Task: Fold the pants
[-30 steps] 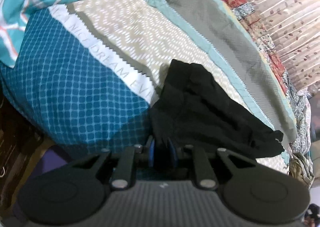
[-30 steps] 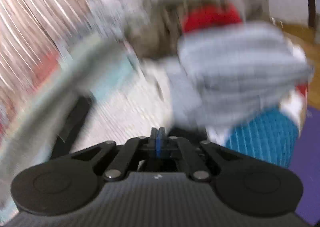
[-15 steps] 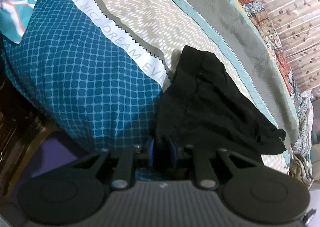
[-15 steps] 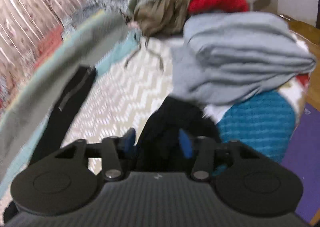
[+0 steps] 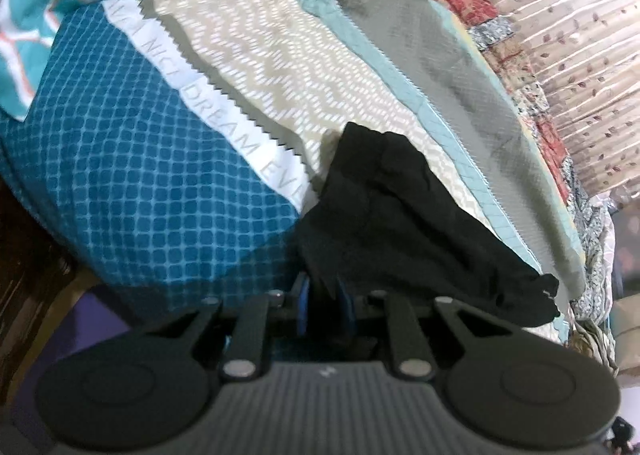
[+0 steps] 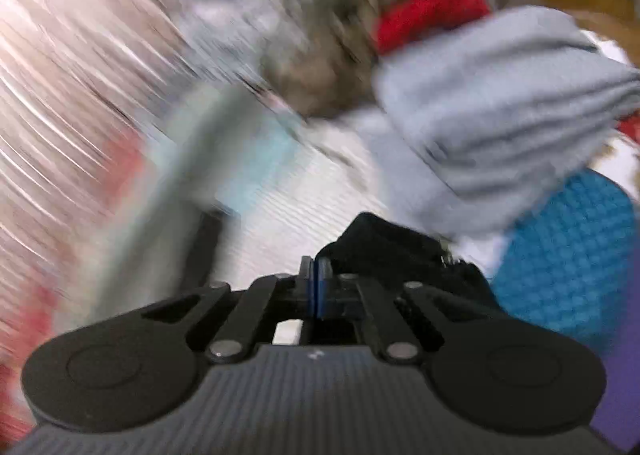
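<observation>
The black pants (image 5: 404,231) lie bunched on the bed (image 5: 280,67), running from the near edge at about 6 o'clock out toward 4 o'clock in the left wrist view, where a crumpled end hangs near the bed's side. No flat, squared fold shows; the cloth is rumpled and uneven, so the task looks to be at an early stage, with the smoothing, the leg-on-leg fold and the final folds all left to do.

The left tongs (image 5: 323,301) are closed down to a narrow gap on a bunch of the pants' black cloth, which fills the space between the blue pads. The right tongs (image 6: 316,287) have their blue pads pressed together; black cloth sits just beside them at 3 o'clock, but the blur hides whether any of it is pinched, so that cannot be told.

A grey folded garment (image 6: 500,103) and something red (image 6: 424,11) lie heaped at 1 o'clock in the right wrist view.

On the bedspread's white band (image 5: 224,115) letters read "NICE DREAM EVE", the rest hidden under the pants
</observation>
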Demonstrator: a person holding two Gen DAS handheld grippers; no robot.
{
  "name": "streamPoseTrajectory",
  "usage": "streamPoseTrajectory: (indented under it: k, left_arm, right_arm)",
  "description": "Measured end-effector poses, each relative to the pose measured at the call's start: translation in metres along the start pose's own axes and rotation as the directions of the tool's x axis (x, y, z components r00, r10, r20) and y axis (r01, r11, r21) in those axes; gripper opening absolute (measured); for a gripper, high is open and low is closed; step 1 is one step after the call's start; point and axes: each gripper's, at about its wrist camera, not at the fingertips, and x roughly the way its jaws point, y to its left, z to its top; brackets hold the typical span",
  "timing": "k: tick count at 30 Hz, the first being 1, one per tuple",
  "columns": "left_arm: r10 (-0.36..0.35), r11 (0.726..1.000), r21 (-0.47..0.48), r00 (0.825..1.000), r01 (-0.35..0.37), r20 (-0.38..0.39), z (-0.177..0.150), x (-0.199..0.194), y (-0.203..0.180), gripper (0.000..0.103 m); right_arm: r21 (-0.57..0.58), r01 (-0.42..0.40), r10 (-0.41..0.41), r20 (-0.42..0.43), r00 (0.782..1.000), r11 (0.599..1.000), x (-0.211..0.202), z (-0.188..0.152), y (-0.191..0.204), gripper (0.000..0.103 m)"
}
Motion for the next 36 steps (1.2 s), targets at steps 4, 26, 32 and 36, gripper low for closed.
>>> streamPoseTrajectory:
  k: [4, 26, 32, 36]
  left_arm:
    - [0.022, 1.0, -0.011, 0.999, -0.023, -0.043, -0.01, 0.007, 0.011, 0.015]
    - [0.094, 0.982, 0.148, 0.985, -0.115, 0.144, 0.073, 0.019, -0.051, 0.087]
    - [0.105, 0.969, 0.223, 0.994, -0.109, 0.031, 0.12, 0.125, -0.082, 0.097]
    - [0.114, 0.973, 0.205, 0.993, -0.103, -0.042, 0.13, 0.177, -0.092, 0.098]
  right_arm:
    - [-0.026, -0.004, 0.005, 0.059, 0.998, 1.0, -0.032, 0.01, -0.014, 0.004]
    - [-0.283, 0.027, -0.027, 0.006, 1.0, 0.959, -0.001, -0.03, 0.015, 0.022]
    - [-0.432, -0.077, 0.001, -0.175, 0.985, 0.899, 0.086, -0.053, 0.1, 0.027]
    - [-0.518, -0.082, -0.034, -0.21, 0.977, 0.851, 0.143, -0.052, 0.156, 0.04]
